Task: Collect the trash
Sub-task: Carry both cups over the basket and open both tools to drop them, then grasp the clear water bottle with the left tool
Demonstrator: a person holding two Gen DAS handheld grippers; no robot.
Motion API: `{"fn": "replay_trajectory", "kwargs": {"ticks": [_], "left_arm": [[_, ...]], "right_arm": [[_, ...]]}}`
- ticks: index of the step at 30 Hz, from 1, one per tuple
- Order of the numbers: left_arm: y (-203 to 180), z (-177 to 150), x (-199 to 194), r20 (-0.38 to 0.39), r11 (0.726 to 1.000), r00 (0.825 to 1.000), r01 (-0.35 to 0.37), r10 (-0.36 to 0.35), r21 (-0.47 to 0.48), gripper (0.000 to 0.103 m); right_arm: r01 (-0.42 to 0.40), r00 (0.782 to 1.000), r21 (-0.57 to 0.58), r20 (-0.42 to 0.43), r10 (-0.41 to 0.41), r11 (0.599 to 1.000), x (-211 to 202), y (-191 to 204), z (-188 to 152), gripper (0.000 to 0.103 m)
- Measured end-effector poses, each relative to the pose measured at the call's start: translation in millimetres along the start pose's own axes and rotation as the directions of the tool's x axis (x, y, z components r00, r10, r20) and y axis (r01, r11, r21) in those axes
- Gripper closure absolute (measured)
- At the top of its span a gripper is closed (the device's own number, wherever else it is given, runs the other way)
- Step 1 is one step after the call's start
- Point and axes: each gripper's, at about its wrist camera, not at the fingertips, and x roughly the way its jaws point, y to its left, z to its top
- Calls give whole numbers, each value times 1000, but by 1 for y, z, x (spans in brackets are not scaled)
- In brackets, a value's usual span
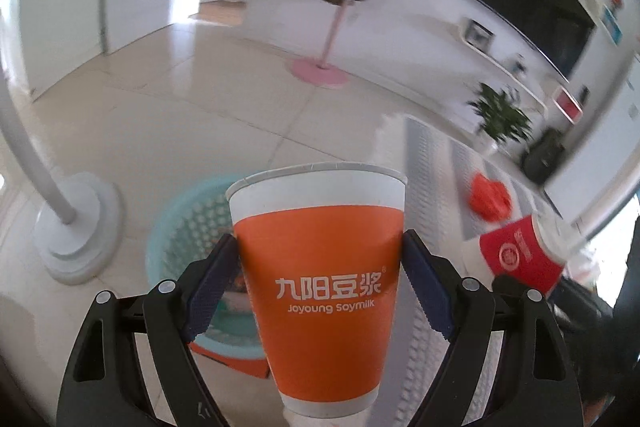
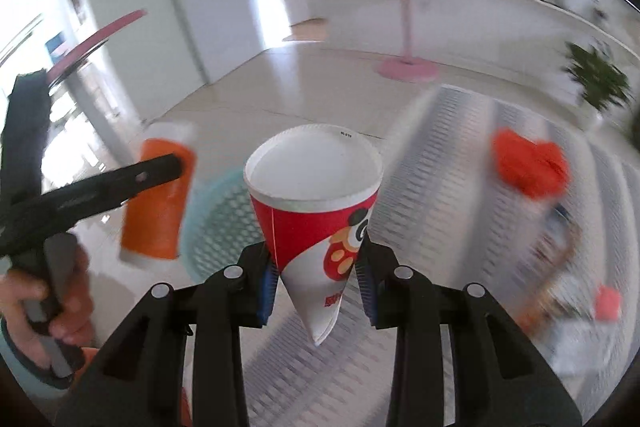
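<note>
Gripping orange cup | left tool | pads clamp its sides

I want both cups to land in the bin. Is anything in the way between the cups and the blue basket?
Nothing visible blocks them. The orange cup, held in the left gripper, hangs in front of the blue basket. The red cup in the right gripper is beside the basket, with only open air between.

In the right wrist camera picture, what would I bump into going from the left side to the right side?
A hand squeezing the left gripper → orange paper cup → teal mesh basket → red and white paper cup in the right gripper → crumpled orange trash.
</note>
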Motion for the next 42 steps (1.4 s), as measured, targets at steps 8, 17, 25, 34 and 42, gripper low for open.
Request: {"fn": "replay_trajectory", "kwargs": {"ticks": [8,17,25,34,42], "left_arm": [[66,4,45,-33,978,994,-106,102,-179,23],[89,-2,62,-61,966,992,-120,109,-230,20],[83,-2,54,-35,972,994,-109,104,-208,20],[40,1,29,22,991,1000,4,-1,-136,23],[-80,5,-8,73,974,972,220,-224,57,23]], "right_arm": [[-88,988,-60,-131,79,994,92,52,8,72],[-54,968,-53,-248,40,997,159,60,-10,68],[-56,973,-41,-225,46,998,151,56,-12,47],[-20,992,-53,-125,13,998,84,39,-5,47],[79,995,-8,61,-78,997,-21,-16,9,47]]}}
